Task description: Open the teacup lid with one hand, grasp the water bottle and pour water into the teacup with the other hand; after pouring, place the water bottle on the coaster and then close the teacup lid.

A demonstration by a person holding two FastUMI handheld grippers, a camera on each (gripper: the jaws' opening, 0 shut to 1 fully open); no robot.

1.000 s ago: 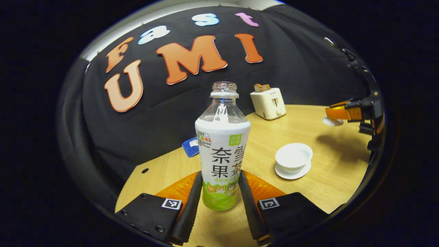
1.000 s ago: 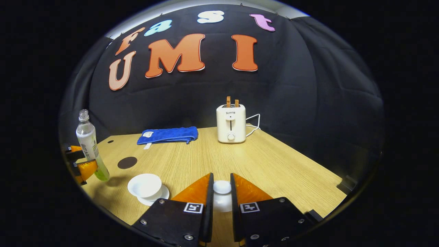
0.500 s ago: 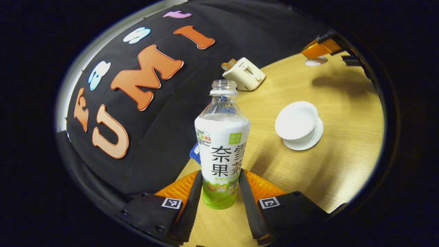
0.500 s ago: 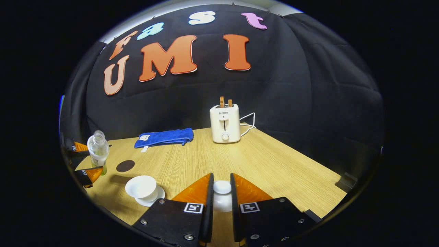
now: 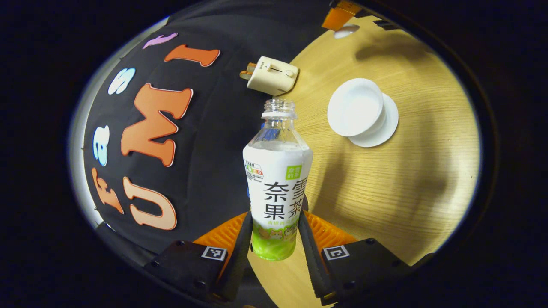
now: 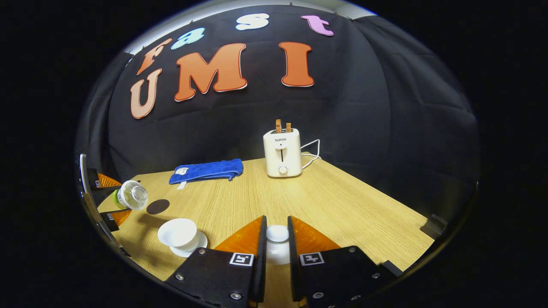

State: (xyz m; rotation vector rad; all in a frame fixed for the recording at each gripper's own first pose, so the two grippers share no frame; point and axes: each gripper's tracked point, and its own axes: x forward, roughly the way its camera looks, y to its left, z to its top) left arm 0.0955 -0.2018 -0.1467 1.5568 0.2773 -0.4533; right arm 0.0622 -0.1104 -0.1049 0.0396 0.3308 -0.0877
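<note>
White teacup (image 5: 354, 107) open; tilted water bottle (image 5: 277, 179) uncapped.

Black tongs (image 6: 276, 265), square markers, orange ribbing, screws

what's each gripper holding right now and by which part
The left gripper clamps the water bottle around its lower body. The right gripper pinches the teacup lid by its knob.

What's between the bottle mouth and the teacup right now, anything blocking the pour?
Nothing visible. The left claw holds the water bottle tipped toward the uncovered teacup. The lid is held aside in the right claw, and only bare table lies around the cup.
</note>
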